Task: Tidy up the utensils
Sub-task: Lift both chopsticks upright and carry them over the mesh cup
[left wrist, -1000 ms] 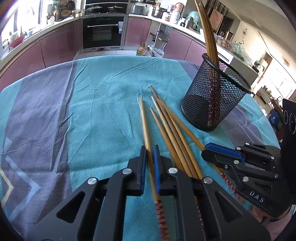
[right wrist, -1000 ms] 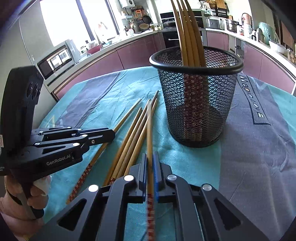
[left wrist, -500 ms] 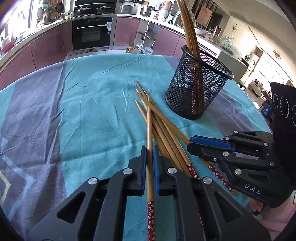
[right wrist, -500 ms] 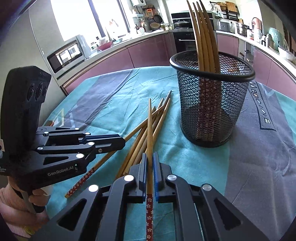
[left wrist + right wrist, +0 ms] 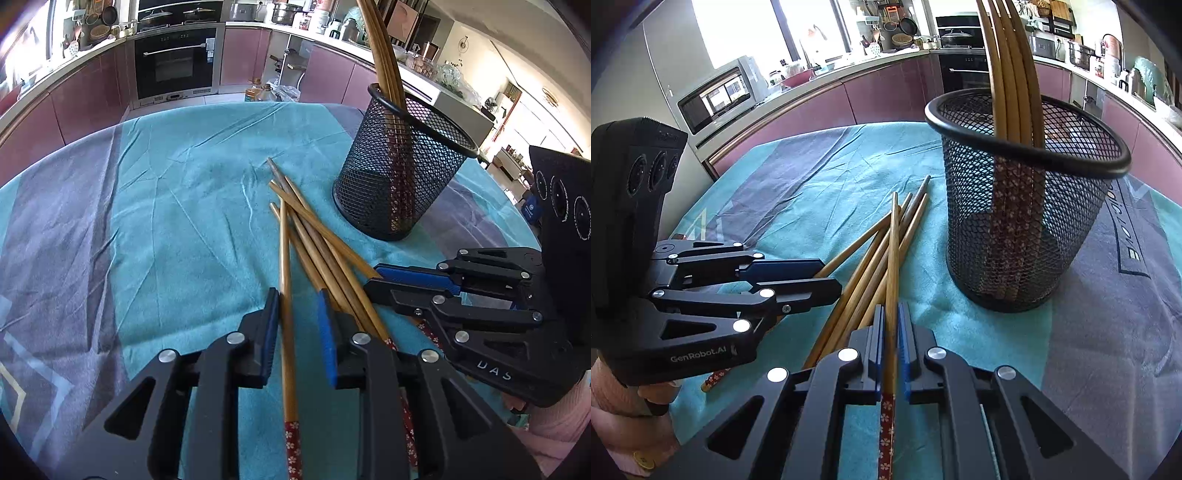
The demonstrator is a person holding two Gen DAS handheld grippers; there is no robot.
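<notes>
Right hand-held gripper (image 5: 891, 325) clamps flower-handled bamboo chopstick (image 5: 893, 258) for black mesh holder (image 5: 1027, 221); left hand-held gripper (image 5: 297, 317) parted, gripping nothing.

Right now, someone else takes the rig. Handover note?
Left tongs: open, one chopstick lying loose between them.
Right tongs: shut on a chopstick.
Mesh holder: upright on the teal cloth, several chopsticks standing inside.
Loose pile: on the cloth beside the holder.
Left to do: drop the held stick in the holder, then the pile.
</notes>
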